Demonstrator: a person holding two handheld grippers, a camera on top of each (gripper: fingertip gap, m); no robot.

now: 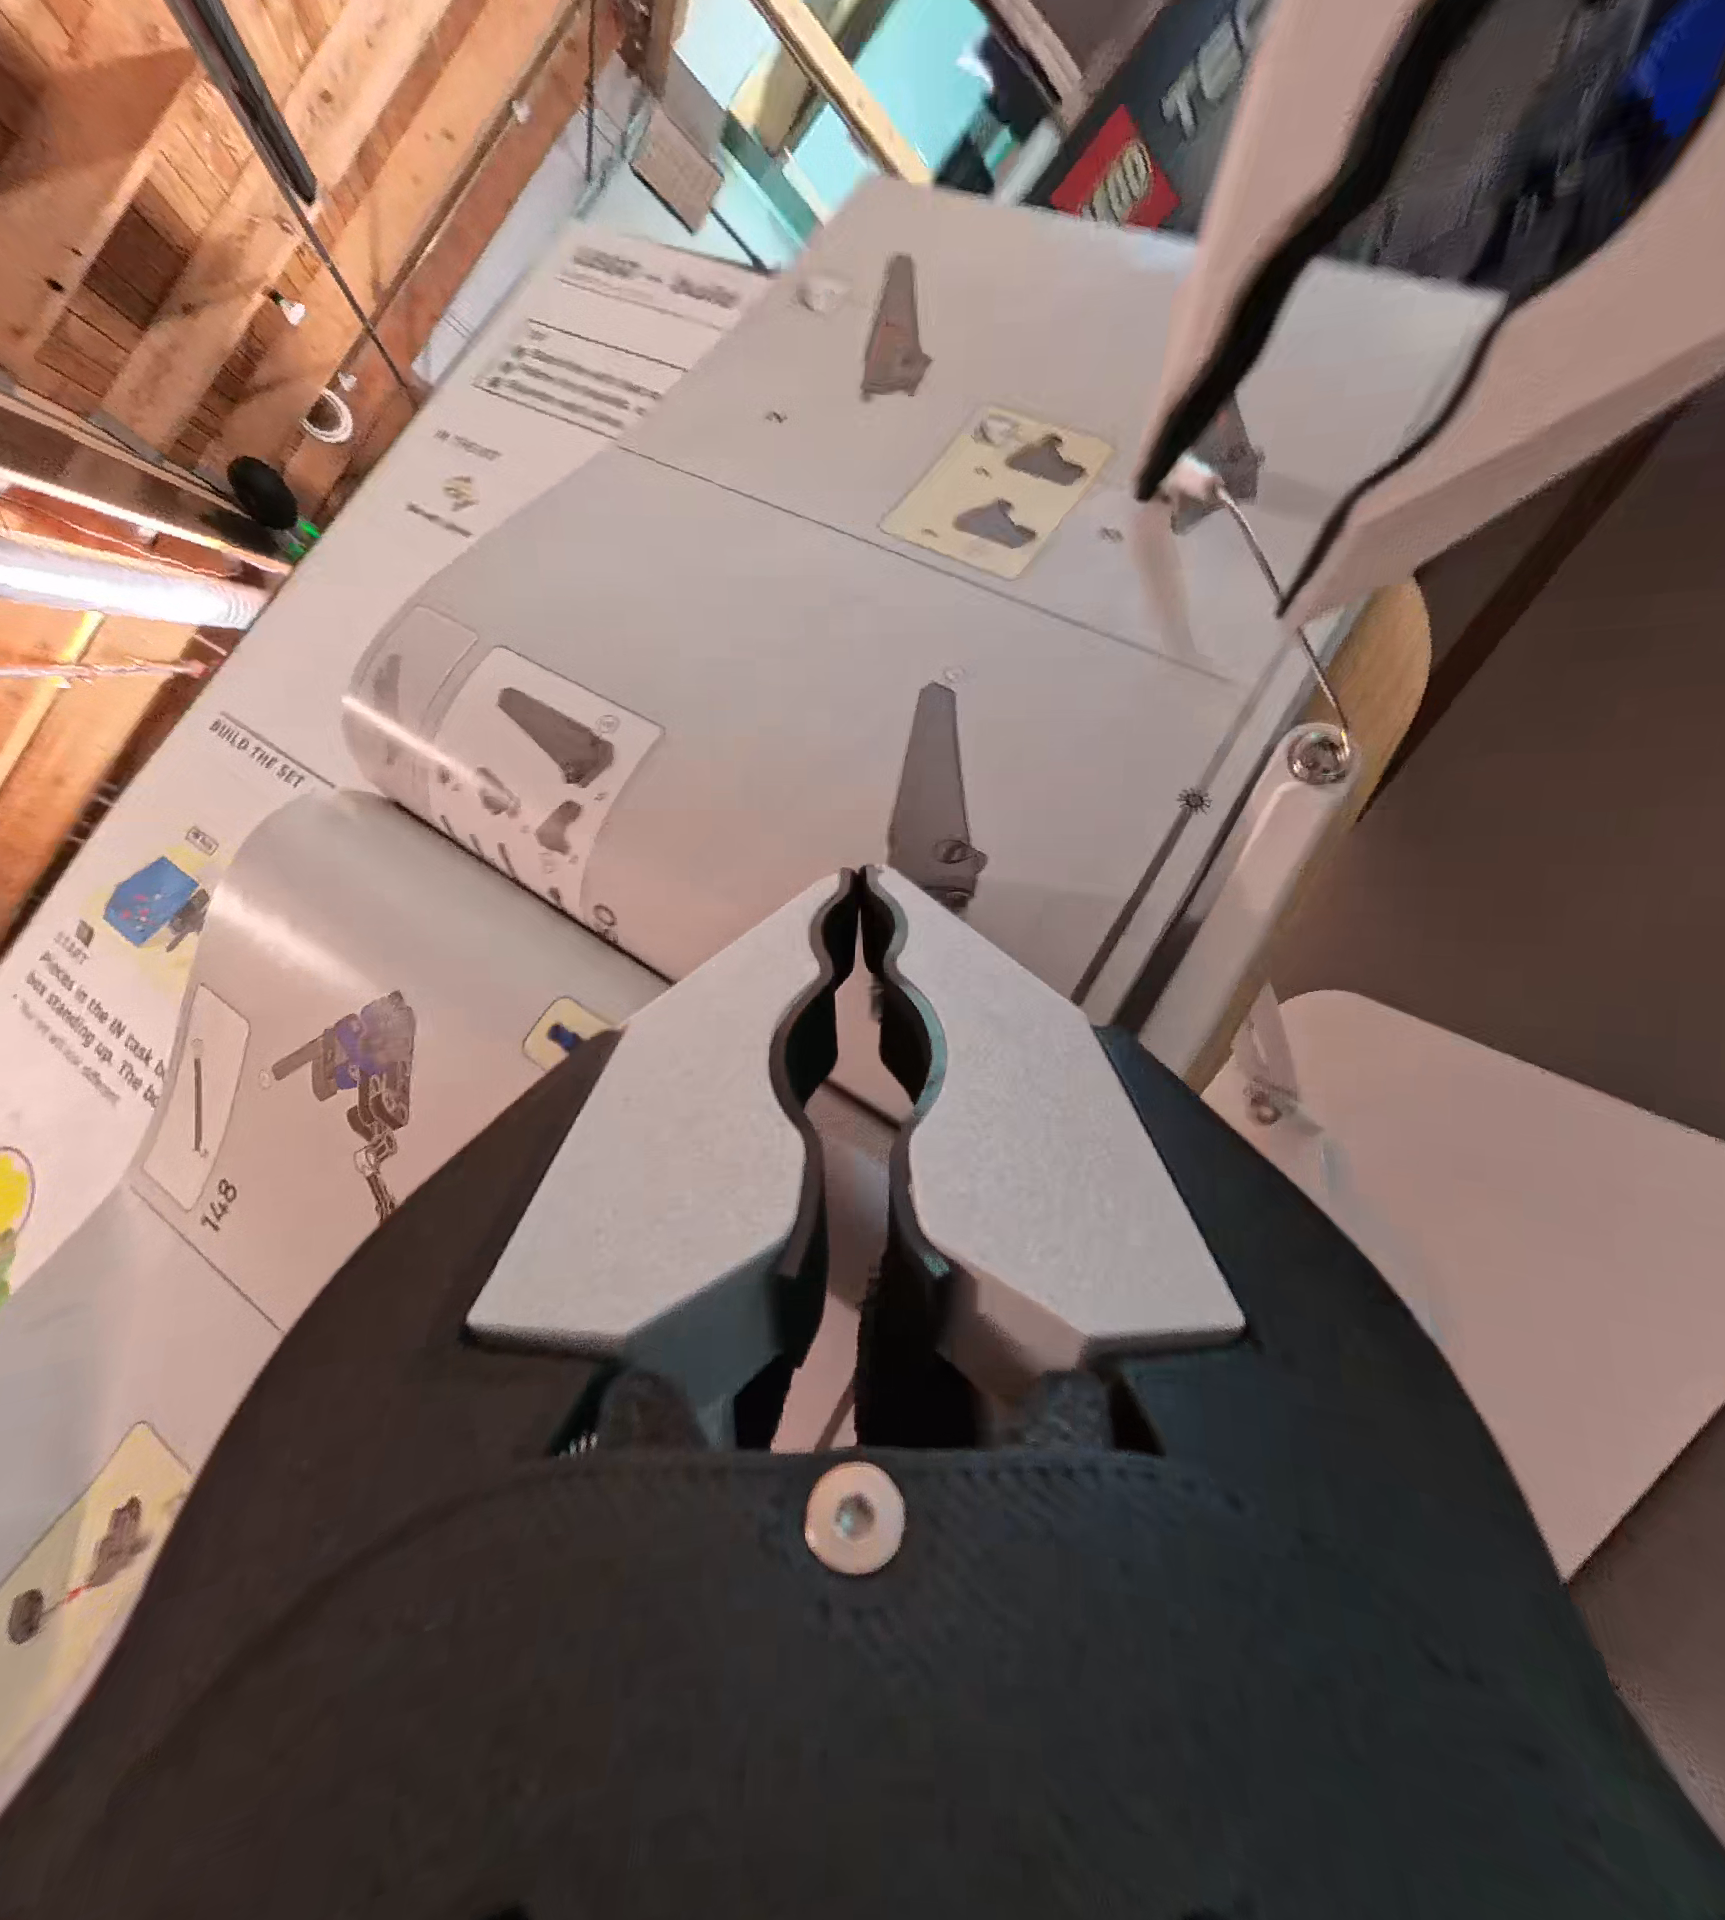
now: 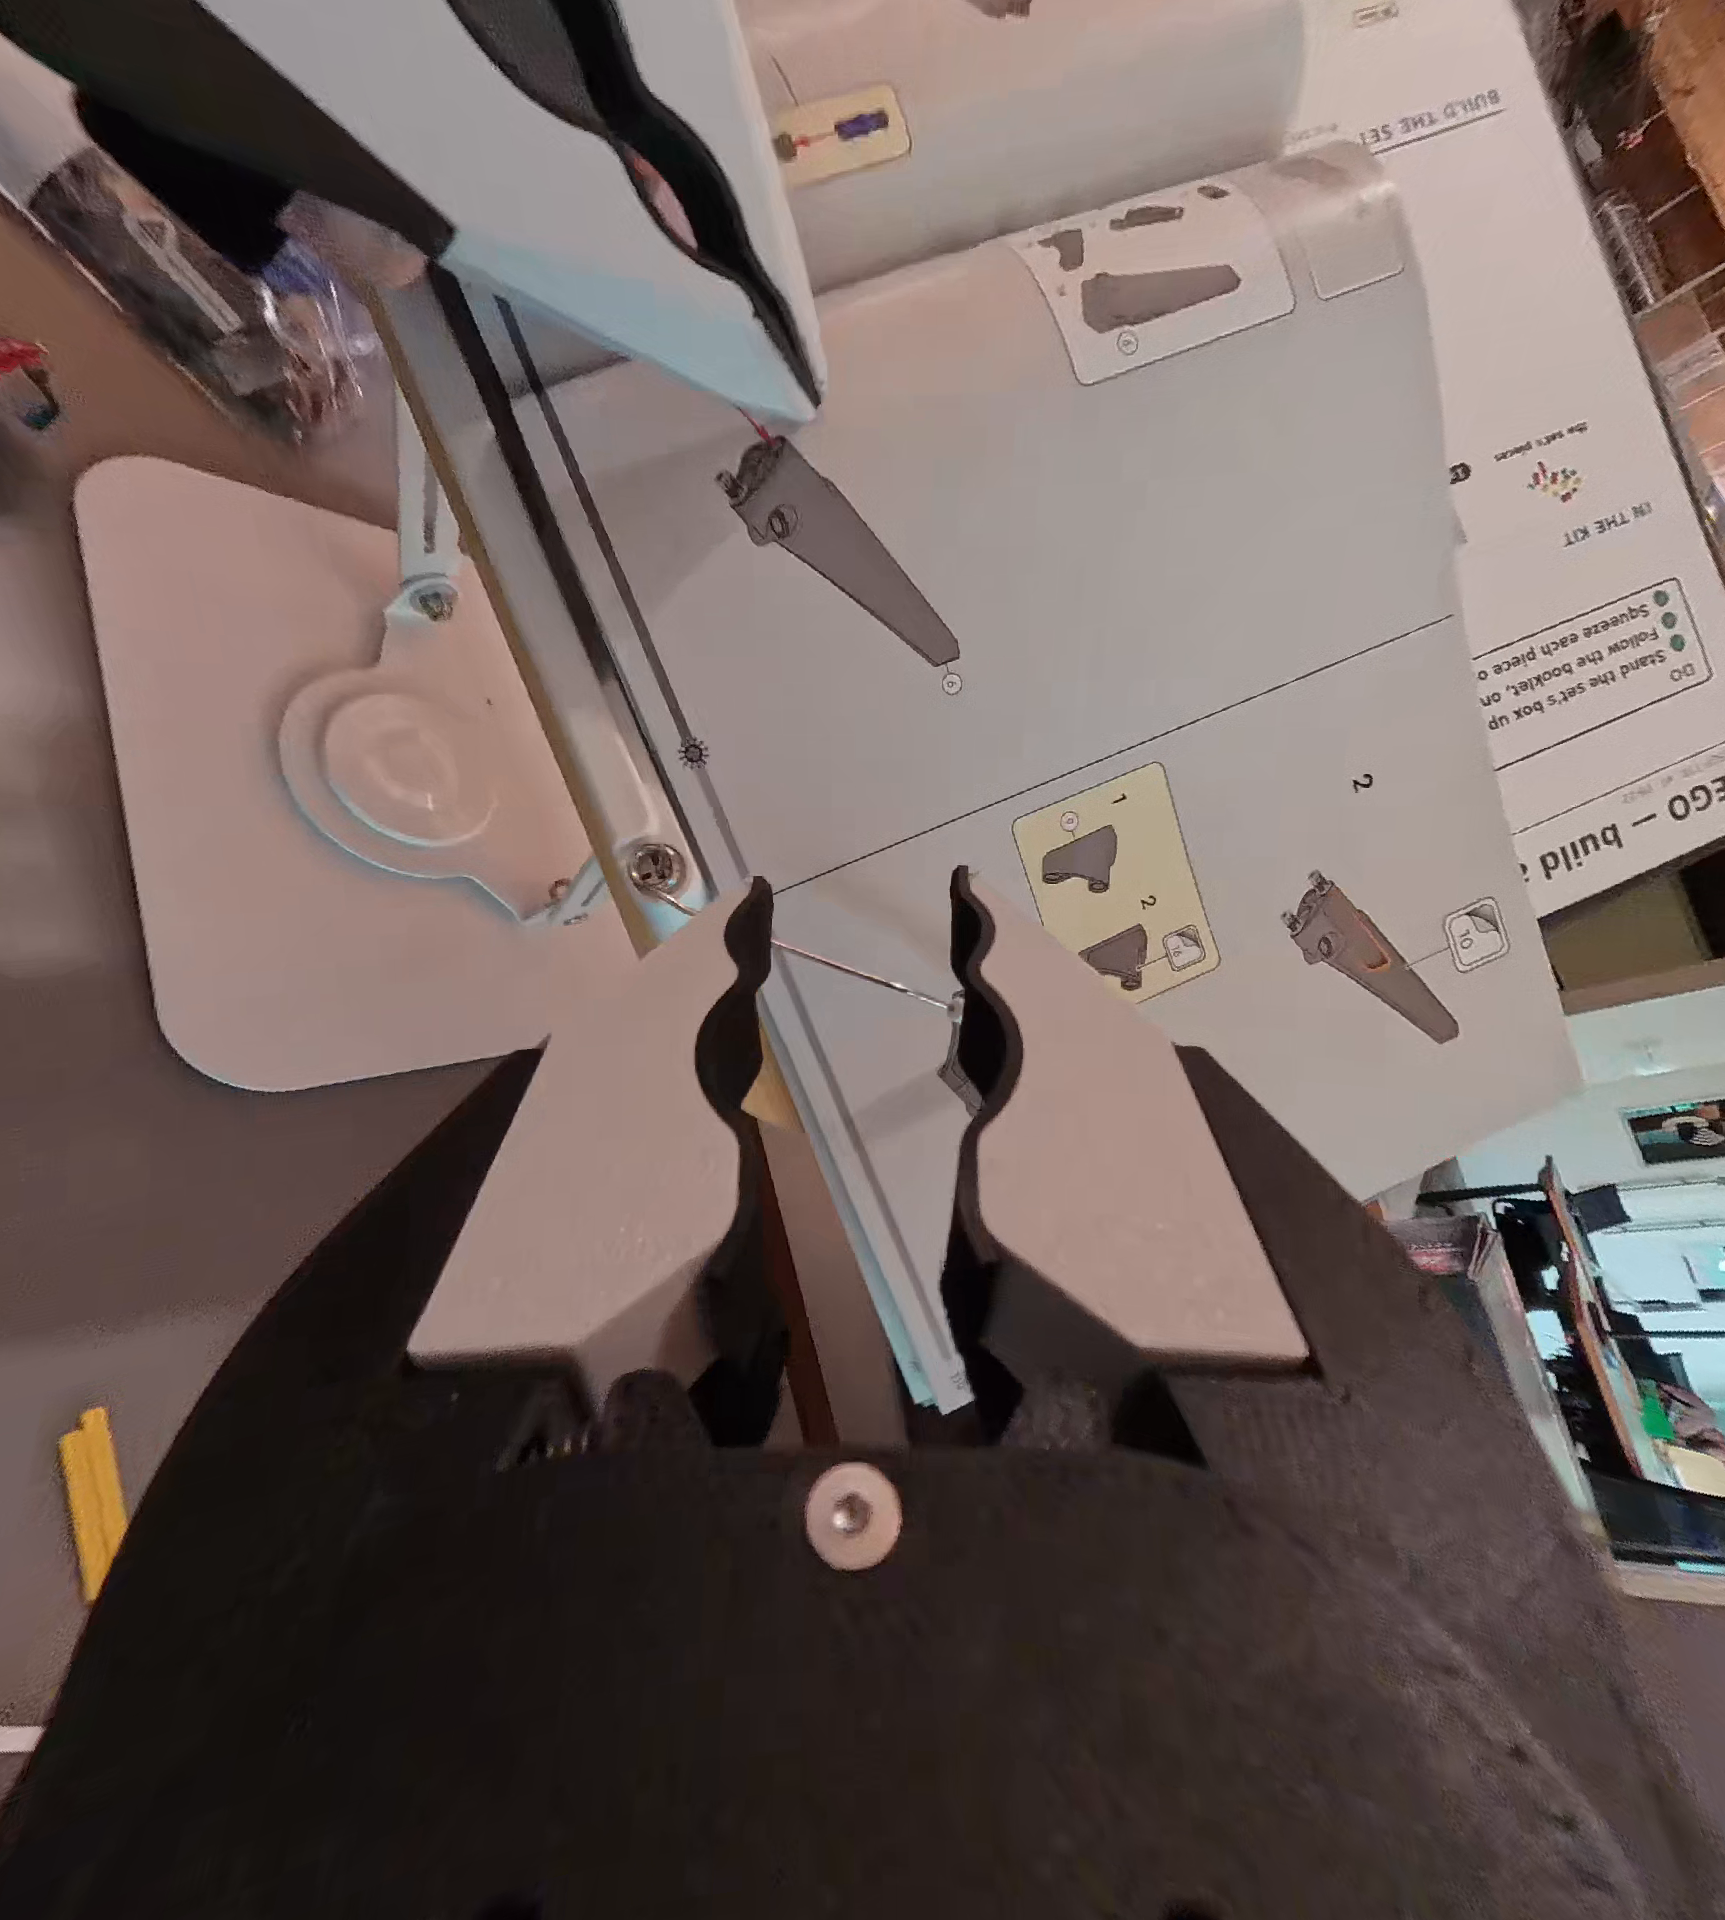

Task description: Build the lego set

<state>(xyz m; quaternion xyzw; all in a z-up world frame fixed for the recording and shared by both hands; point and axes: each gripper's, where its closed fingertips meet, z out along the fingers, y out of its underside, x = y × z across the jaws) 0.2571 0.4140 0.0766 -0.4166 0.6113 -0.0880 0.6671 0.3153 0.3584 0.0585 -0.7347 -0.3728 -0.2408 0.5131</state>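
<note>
The open instruction booklet [image 1: 837, 582] rests on a white stand, with its left pages curled over. My left gripper [image 1: 859, 878] is shut, its tips together just over the lower page. It also shows in the right wrist view [image 2: 804, 400], tip at the page. My right gripper [image 2: 860, 881] is open at the booklet's edge. The stand's thin wire page-holder arm [image 2: 858, 975] runs across between its fingers, and the arm's capped tip touches the right pad [image 2: 983, 997]. In the left wrist view the right gripper [image 1: 1222, 545] is at the top right with the wire [image 1: 1299, 644] hanging from it.
The white stand base [image 2: 245, 810] lies on the grey-brown table beside the booklet. A white printed sheet [image 1: 58, 1039] lies under the booklet. A yellow piece [image 2: 94, 1496] lies at the near left. A set box [image 1: 1118, 177] stands behind. About 9 cm separates my left fingertips from my right. To the yellow piece [image 2: 94, 1496]: right tips about 25 cm, left tips about 30 cm.
</note>
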